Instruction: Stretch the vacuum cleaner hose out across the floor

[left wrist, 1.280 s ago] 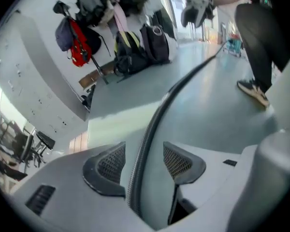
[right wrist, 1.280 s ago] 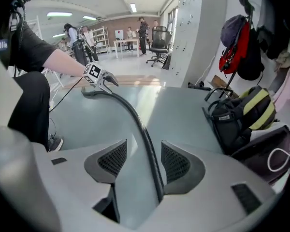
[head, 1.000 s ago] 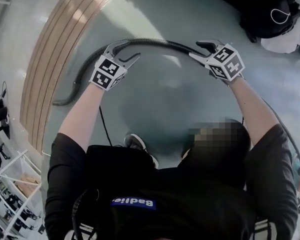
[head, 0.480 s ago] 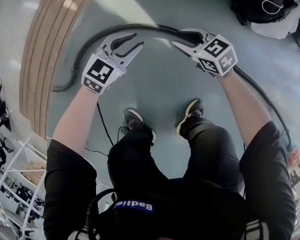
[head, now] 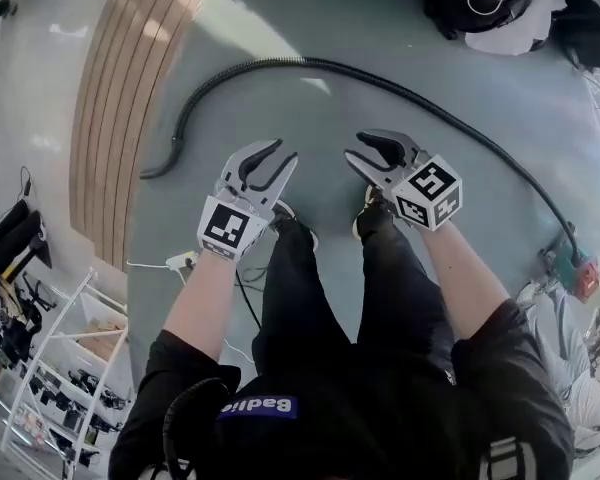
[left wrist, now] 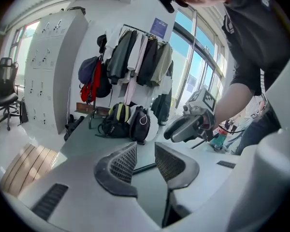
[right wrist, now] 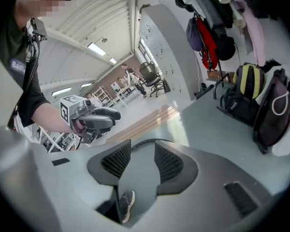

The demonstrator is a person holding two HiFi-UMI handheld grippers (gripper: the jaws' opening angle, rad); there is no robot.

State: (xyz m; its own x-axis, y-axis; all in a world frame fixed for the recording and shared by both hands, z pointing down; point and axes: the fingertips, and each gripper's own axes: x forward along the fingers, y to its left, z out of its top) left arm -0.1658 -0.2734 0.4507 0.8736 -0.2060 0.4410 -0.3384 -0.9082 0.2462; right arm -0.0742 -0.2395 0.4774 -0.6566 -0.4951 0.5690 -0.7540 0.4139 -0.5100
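The black vacuum hose (head: 380,76) lies on the grey floor in one long arc, from its free end (head: 160,168) at the left round to the vacuum cleaner (head: 578,268) at the right. Both grippers hang in the air above the person's shoes, well short of the hose. My left gripper (head: 278,158) is open with nothing between its pads; its jaws have just been closing. My right gripper (head: 358,150) is open and empty too, and has narrowed as well. The left gripper view shows a stretch of hose (left wrist: 144,168) far off past its jaws (left wrist: 145,153). The right gripper view shows the hose (right wrist: 145,141) beyond its jaws (right wrist: 142,156).
A strip of wooden flooring (head: 120,98) runs along the left beyond the hose end. Bags (head: 490,8) are piled on the floor at the back right under a coat rack (left wrist: 135,52). A white shelf rack (head: 60,368) stands near left. A thin cable (head: 245,303) trails by the shoes.
Both grippers have risen from the hose and pulled back toward the person, with narrower jaws. The hose stays on the floor, now apart from them. The person has straightened up.
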